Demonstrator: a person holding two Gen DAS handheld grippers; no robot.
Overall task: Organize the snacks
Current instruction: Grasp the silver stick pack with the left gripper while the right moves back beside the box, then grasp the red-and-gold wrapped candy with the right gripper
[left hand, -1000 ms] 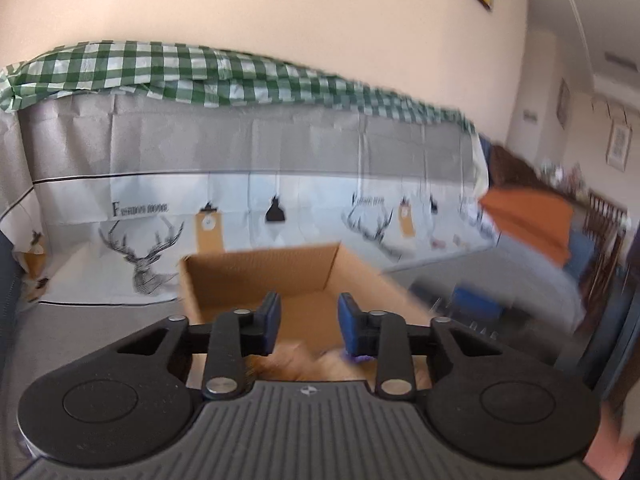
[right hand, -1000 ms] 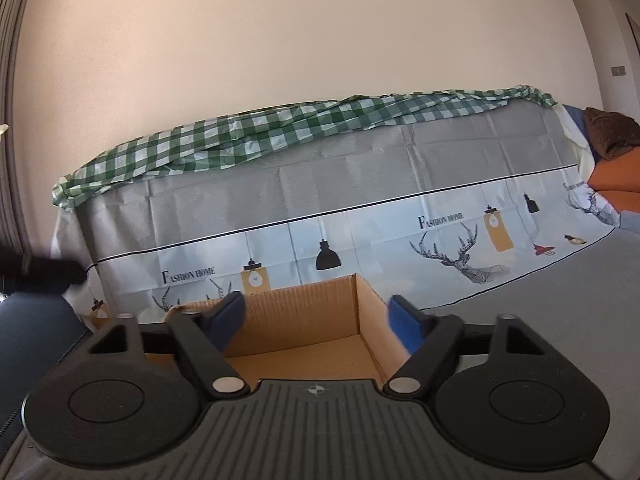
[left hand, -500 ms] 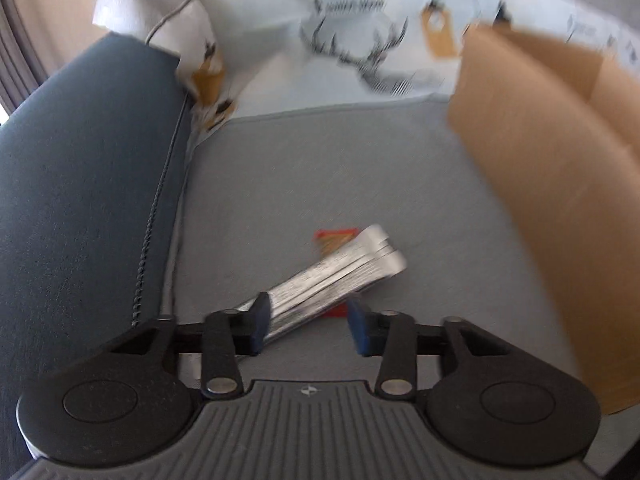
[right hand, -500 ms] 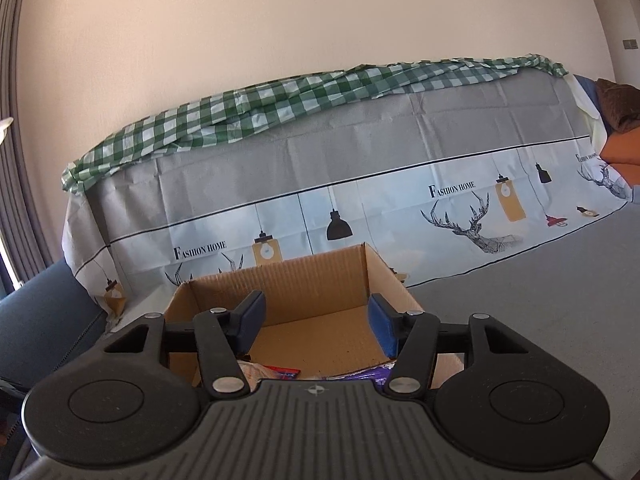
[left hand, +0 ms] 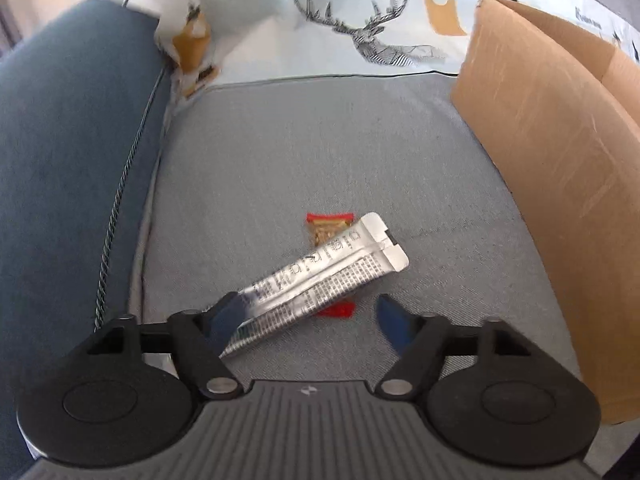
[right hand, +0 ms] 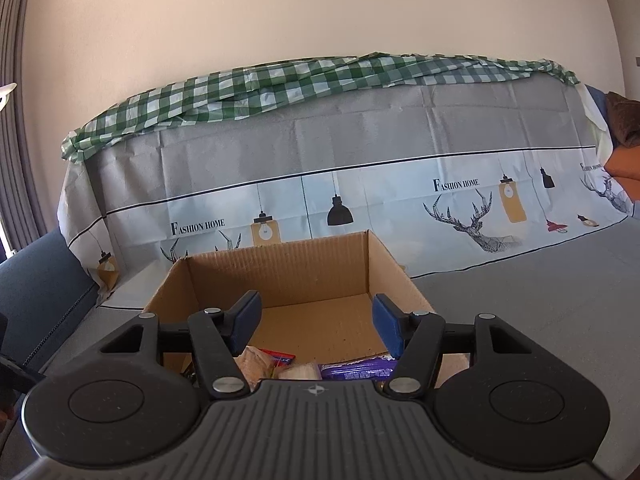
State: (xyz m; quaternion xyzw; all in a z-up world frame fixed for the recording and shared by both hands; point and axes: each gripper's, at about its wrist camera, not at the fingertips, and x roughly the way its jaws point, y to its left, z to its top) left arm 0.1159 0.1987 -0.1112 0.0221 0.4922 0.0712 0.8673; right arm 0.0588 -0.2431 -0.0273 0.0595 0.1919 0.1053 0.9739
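Two silver stick packets (left hand: 328, 268) lie slantwise on the grey seat cushion (left hand: 320, 140), on top of a red-ended snack bar (left hand: 328, 228). My left gripper (left hand: 308, 304) points down just over them, its jaws opening. The packets' lower end lies between the fingers beside the left pad (left hand: 224, 320), and nothing is pressed. The cardboard box (left hand: 560, 184) stands to the right. In the right wrist view my right gripper (right hand: 316, 312) hangs open and empty over the box (right hand: 312, 264), which holds a purple packet (right hand: 356, 368) and a tan wrapper (right hand: 256, 364).
A dark blue sofa arm (left hand: 60, 160) borders the seat on the left. A printed cover with deer and lamps (right hand: 360, 200) drapes the backrest, with a green checked cloth (right hand: 280, 84) on top. More grey seat (right hand: 540, 300) runs right of the box.
The left gripper swung from over the box down and left to the packets on the seat, and its jaws spread wider. The right gripper stayed over the box.
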